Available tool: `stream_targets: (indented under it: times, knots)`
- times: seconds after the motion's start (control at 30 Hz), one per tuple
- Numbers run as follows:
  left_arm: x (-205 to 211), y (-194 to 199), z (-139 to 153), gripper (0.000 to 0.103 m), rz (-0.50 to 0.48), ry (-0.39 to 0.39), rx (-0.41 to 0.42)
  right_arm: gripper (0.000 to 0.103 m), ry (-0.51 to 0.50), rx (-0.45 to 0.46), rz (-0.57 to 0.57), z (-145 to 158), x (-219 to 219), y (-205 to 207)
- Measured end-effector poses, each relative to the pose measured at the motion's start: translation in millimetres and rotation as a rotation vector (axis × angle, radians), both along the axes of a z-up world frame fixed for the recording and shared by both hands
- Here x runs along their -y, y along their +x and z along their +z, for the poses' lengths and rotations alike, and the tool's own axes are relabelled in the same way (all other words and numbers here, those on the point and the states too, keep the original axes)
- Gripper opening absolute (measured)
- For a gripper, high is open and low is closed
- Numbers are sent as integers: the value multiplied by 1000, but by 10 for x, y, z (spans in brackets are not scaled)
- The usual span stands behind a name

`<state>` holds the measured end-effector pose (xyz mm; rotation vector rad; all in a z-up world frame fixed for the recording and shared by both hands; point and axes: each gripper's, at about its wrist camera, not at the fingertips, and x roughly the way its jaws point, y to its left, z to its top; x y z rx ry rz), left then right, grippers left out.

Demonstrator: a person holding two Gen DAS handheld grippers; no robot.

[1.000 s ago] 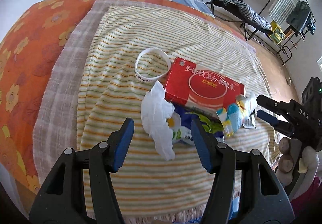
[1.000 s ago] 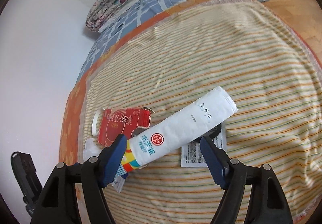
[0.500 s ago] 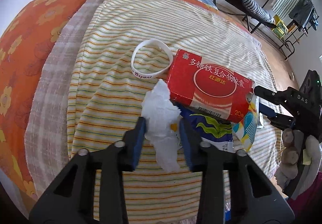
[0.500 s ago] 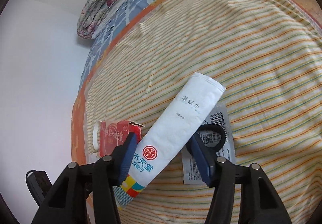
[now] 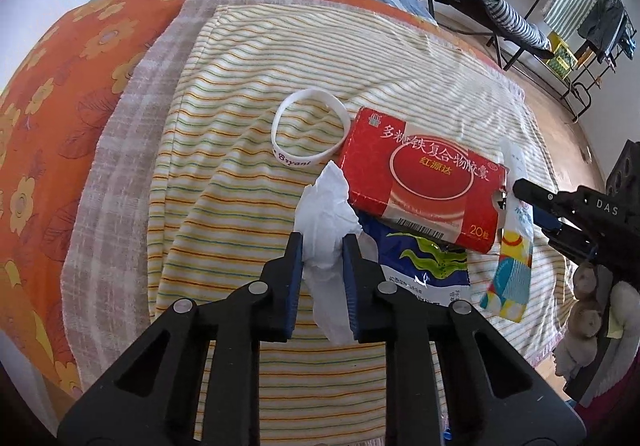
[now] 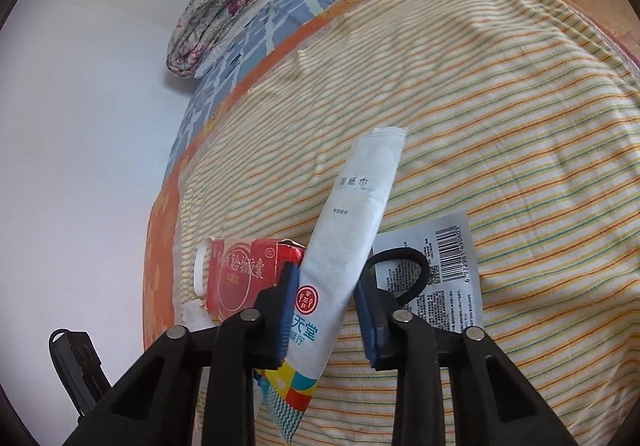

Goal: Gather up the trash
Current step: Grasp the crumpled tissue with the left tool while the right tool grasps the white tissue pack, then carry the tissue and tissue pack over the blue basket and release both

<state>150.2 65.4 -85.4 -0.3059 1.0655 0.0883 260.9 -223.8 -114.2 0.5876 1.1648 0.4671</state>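
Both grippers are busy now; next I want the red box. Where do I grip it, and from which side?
Grip the red box across its short width, coming down from above. It lies flat on the striped blanket, partly on the blue packet, so its long edges are exposed. Avoid the torn end flap; it would probably crumple.

Both wrist cameras look down closely, sharing the red box (image 5: 420, 181).

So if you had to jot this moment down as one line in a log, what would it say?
left gripper: closing on crumpled tissue | right gripper: closing on long wet-wipe packet | red box: untouched on bed
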Motion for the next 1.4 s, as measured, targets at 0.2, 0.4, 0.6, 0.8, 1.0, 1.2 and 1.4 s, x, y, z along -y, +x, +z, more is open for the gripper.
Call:
stream_targets:
  times: [0.2, 0.4, 0.6, 0.8, 1.0, 1.2, 1.4]
  knots:
    - [-35, -31, 48, 16, 6, 0, 15, 7, -17, 50, 13, 100, 38, -41]
    - [-33, -55, 81, 15, 6, 5, 25, 4, -25, 78, 30, 149, 30, -66]
    - [-61, -92, 174, 15, 13, -5, 50, 4, -35, 131, 31, 291, 47, -133]
    - [-127, -157, 295, 15, 31, -27, 82, 4, -35, 195, 43, 504, 61, -217]
    - [-86, -281, 415, 15, 19, -37, 109, 4, -35, 220, 75, 636, 31, -353]
    - [37, -459, 521, 15, -21, -45, 129, 4, -38, 244, 122, 758, 26, -592]
    - [246, -645, 570, 15, -74, -53, 135, 4, -56, 277, 176, 860, 49, -926]
